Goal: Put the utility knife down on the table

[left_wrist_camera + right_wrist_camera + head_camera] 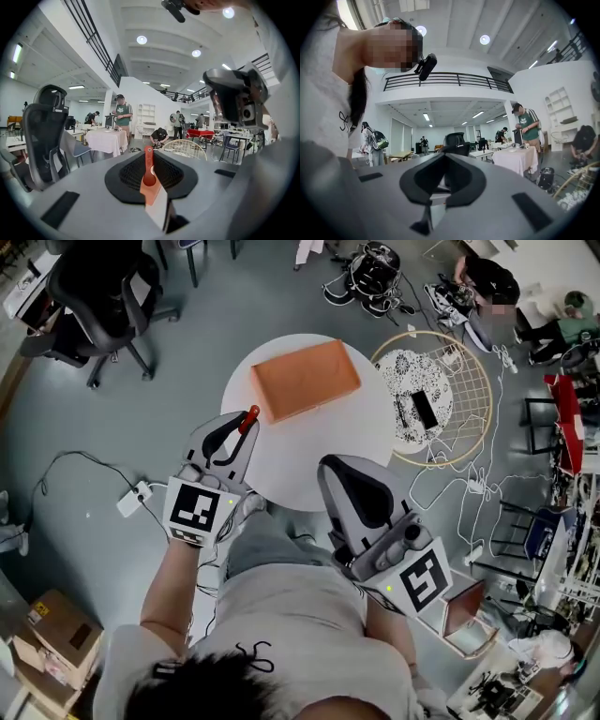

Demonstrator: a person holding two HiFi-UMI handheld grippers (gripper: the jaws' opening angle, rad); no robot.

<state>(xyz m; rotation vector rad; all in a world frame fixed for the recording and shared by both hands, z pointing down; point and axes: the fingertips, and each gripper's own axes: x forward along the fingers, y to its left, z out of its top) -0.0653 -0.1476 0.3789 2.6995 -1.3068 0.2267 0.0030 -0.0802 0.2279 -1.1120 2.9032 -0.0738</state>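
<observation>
Flat orange pkg [305, 379] seen upper centre. Black office chair [94, 296] parked top-left on grey floor [112, 427]. Phone [425, 409] laid on round wire rack [469, 381]. White pwr strip [134, 498] laid on floor.

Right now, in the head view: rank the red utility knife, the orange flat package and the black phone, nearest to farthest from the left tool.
1. red utility knife: clamped in the left tool.
2. orange flat package: on the white round table, far half.
3. black phone: on the wire-top stand, to the right.
</observation>
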